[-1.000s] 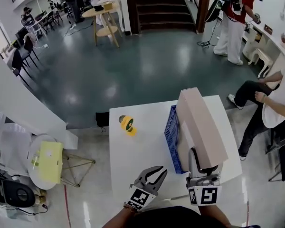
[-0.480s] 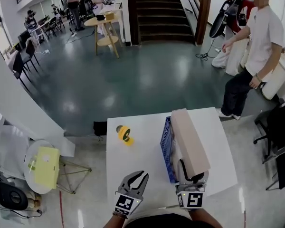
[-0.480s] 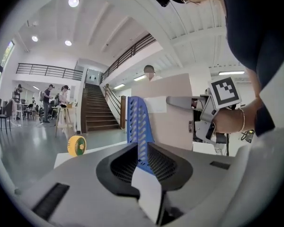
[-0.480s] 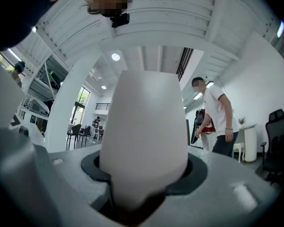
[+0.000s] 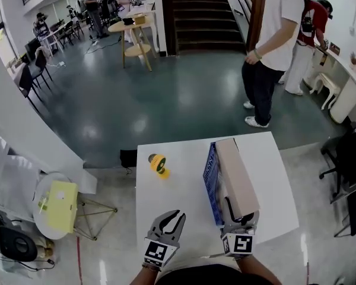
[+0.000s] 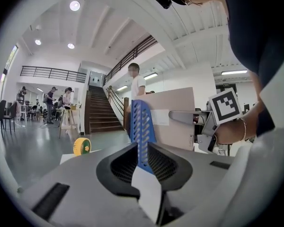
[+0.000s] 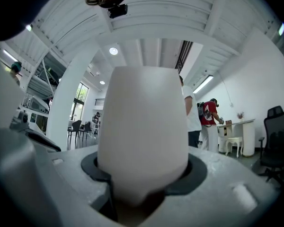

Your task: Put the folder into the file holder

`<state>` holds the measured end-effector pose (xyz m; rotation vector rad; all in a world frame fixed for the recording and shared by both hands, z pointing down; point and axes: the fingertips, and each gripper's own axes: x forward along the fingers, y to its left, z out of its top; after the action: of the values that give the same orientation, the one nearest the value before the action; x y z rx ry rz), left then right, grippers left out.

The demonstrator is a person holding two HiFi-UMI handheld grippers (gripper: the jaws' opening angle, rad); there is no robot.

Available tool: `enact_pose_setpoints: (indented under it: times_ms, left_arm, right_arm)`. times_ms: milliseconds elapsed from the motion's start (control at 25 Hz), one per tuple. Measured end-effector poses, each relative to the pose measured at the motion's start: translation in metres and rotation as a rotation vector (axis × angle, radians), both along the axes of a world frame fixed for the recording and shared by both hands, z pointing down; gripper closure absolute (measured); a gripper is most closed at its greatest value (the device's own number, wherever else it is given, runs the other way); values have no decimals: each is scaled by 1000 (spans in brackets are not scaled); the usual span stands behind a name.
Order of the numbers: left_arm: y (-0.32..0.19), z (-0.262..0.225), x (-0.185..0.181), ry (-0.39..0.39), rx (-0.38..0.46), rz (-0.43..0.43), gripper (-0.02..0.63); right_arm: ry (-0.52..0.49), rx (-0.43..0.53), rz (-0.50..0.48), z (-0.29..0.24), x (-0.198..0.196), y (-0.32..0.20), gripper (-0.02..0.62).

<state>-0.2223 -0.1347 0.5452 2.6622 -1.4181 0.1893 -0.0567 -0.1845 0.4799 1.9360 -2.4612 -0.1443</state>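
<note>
Head view, going left to right: a yellow tape roll (image 5: 158, 163) sits on the white table (image 5: 178, 198), well apart from everything else. Near the front edge, the left gripper (image 5: 173, 217) hovers with its jaws pretty much pressed together and nothing between them. Then comes the blue file holder (image 5: 211, 177), with the thick beige folder (image 5: 237, 171) standing right against its slotted wall. Can't tell if the folder's bottom is fully seated. The right gripper (image 5: 240, 209) is clamped on the folder's near end.

Thick beige folder (image 5: 237, 180) stands on edge in the blue slotted file holder (image 5: 212, 172).
</note>
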Motion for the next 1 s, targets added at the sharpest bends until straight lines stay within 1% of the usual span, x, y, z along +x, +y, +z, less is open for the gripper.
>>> enact_pose_setpoints:
  times_ms: [160, 280, 440, 680, 1000]
  left_arm:
    - [1, -2, 1, 7, 4, -3, 543]
    - [0, -4, 3, 10, 11, -8, 543]
    - [4, -8, 2, 11, 23, -16, 543]
    - [13, -20, 2, 17, 47, -39, 543]
    - [29, -36, 4, 20, 77, -107, 543]
  right_arm:
    - [0, -19, -5, 2, -2, 1, 317]
    - [-13, -37, -20, 3, -1, 1, 302]
    - [-17, -22, -52, -8, -1, 10, 279]
    - [-95, -63, -102, -20, 8, 27, 264]
    - [-141, -102, -177, -33, 30, 60, 264]
